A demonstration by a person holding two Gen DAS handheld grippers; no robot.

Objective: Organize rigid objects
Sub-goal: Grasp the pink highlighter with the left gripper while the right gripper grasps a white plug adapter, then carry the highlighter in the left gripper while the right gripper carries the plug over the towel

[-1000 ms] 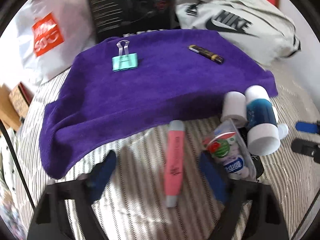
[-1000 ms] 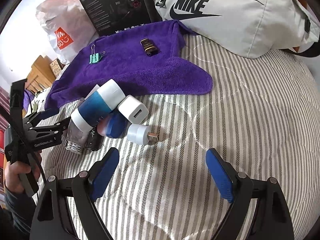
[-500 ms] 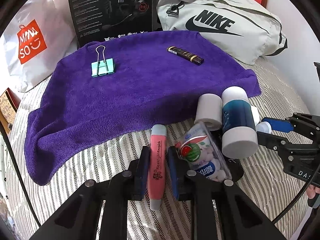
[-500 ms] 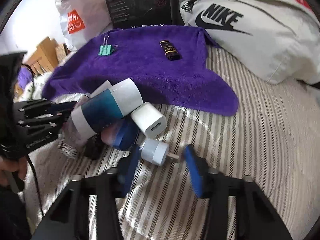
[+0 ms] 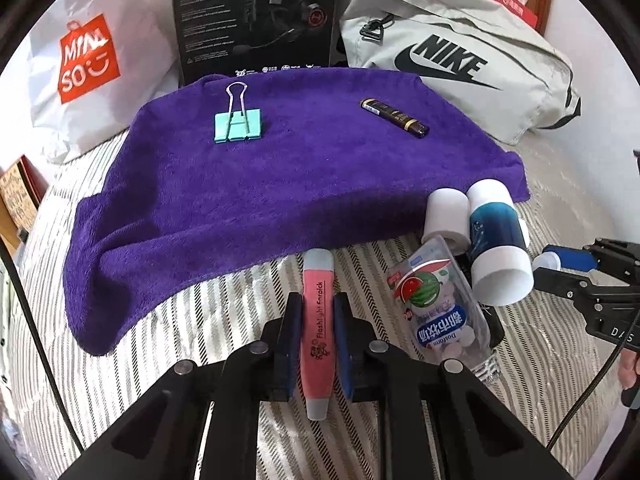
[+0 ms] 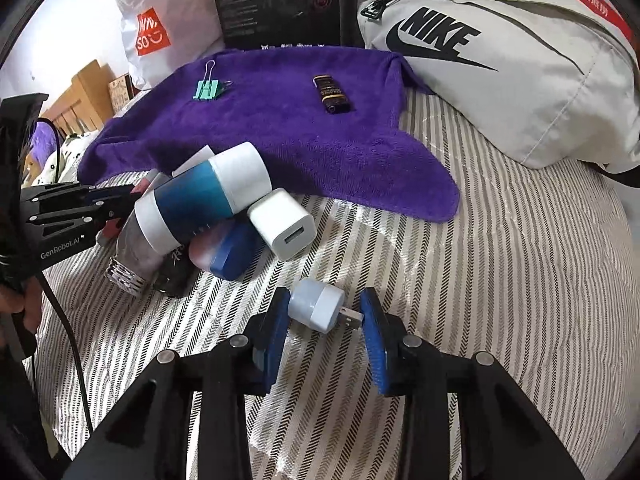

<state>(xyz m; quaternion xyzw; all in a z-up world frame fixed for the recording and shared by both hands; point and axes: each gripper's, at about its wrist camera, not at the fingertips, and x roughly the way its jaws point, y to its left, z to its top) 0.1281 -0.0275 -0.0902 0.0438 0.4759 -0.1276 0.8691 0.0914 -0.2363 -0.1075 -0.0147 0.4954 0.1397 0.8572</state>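
A clear plastic bottle (image 5: 440, 304) with a watermelon label is seen lying on its side on the striped bed cover (image 6: 500, 280); pale pink and white tablets are visible inside it. Against it lies a blue-and-white canister (image 5: 496, 240), also on its side, whose contents cannot be told. A white roll (image 5: 446, 216), a white charger block (image 6: 282, 224) and a blue object (image 6: 230, 254) are heaped in the same pile, at the near edge of a purple towel (image 5: 260, 192). On the towel, well apart from each other, a mint binder clip (image 5: 238, 124) and a dark battery (image 5: 394, 118) are laid. Behind the towel a white shopping bag (image 5: 88, 68), a black box (image 5: 256, 16) and a grey bag (image 5: 460, 64) are propped. The left tool (image 5: 318, 312) is clamped on a pink pen-shaped flashlight (image 5: 318, 336), which lies lengthwise between the pads just short of the towel's edge. The right tool (image 6: 324, 312) is closed to a narrow gap around a small white plug adapter (image 6: 318, 304) on the bed cover; one pad is pressed on its round body and the other meets its metal connector.
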